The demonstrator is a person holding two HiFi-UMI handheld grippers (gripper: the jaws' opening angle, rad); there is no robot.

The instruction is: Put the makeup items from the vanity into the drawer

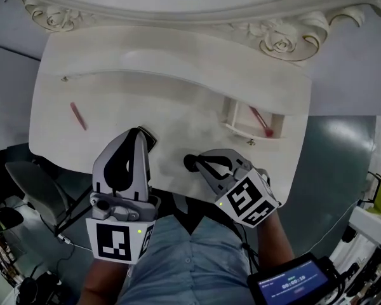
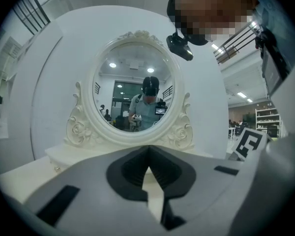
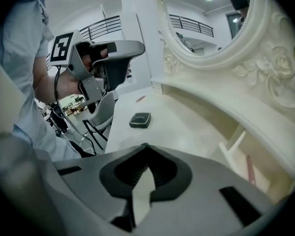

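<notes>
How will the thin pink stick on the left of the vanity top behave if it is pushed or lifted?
The pink stick looks slim and perhaps round, so it would probably roll on the smooth vanity top if nudged sideways. It looks straight, so likely stiff, and light. Lying flat, it may be hard to pinch.

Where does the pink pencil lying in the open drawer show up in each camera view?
Head view: the pink pencil lies right of centre, inside the open drawer.
Left gripper view: not in it.
Right gripper view: at the lower right, in the drawer below the vanity top.
Shared landmark: the carved mirror frame, which shows in all three views.
</notes>
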